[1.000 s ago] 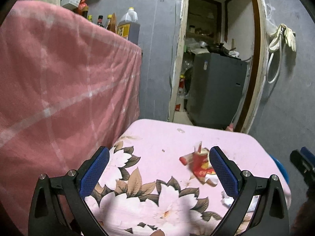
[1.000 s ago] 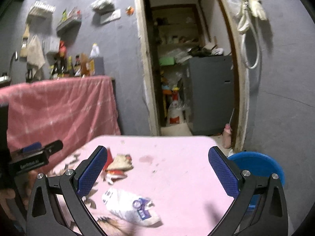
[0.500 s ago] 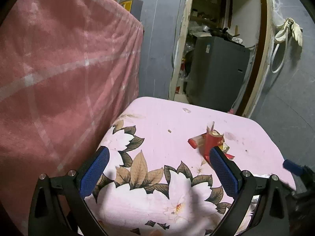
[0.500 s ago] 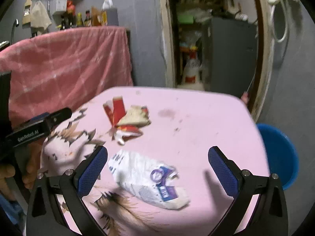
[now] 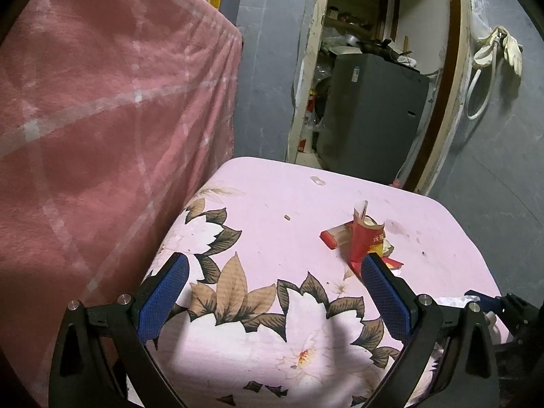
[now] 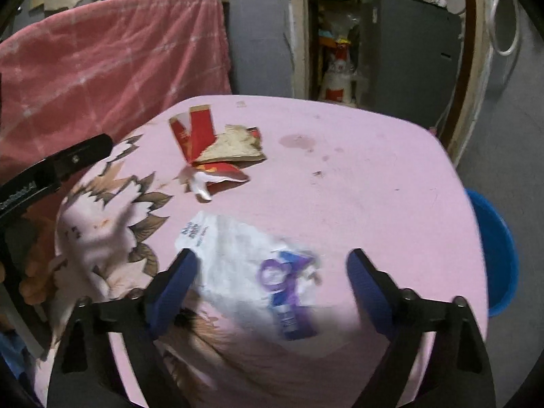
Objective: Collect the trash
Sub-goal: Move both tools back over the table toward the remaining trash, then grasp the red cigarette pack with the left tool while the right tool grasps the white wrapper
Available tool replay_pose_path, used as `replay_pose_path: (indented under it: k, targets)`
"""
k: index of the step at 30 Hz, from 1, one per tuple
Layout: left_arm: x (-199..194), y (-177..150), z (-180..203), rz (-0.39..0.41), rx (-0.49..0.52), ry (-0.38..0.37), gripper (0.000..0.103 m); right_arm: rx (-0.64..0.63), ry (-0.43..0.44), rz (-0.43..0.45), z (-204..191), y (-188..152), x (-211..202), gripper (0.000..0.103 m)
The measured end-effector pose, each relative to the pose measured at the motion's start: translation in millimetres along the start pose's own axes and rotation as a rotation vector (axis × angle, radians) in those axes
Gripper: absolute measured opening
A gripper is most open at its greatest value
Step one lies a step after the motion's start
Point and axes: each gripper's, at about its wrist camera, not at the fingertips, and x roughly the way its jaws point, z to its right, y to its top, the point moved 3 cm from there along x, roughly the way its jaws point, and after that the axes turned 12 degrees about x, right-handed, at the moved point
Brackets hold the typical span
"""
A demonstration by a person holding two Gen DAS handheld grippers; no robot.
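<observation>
A torn red carton (image 5: 365,238) lies on the pink flowered table (image 5: 272,204), just beyond my left gripper's right finger. It also shows in the right wrist view (image 6: 210,142) with brown and white scraps. A white wrapper with purple print (image 6: 258,265) lies between my right gripper's open fingers. My left gripper (image 5: 272,292) is open and empty over the flower print. My right gripper (image 6: 268,278) is open, low over the wrapper.
A blue bin (image 6: 496,251) stands on the floor right of the table. A pink checked cloth (image 5: 102,119) hangs close on the left. A doorway with a grey appliance (image 5: 370,119) lies behind the table. Small crumbs (image 5: 318,180) dot the far tabletop.
Both grippers have moved forward and lower over the table. The wrapper now sits between my right gripper's fingers; the red carton has come nearer to my left gripper.
</observation>
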Motion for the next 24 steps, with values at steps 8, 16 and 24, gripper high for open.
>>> replay_pose_path:
  k: [8, 16, 24]
  targets:
    - [6.9, 0.8, 11.9, -0.022, 0.043, -0.045, 0.097, 0.008, 0.011, 0.01, 6.5, 2.5, -0.1, 0.061]
    - [12.9, 0.3, 18.4, -0.045, 0.058, -0.083, 0.092, -0.02, 0.027, 0.037, 3.4, -5.2, -11.2, 0.034]
    - [19.1, 2.2, 29.3, -0.062, 0.077, -0.129, 0.089, 0.055, 0.017, 0.035, 17.8, 7.1, -2.3, 0.007]
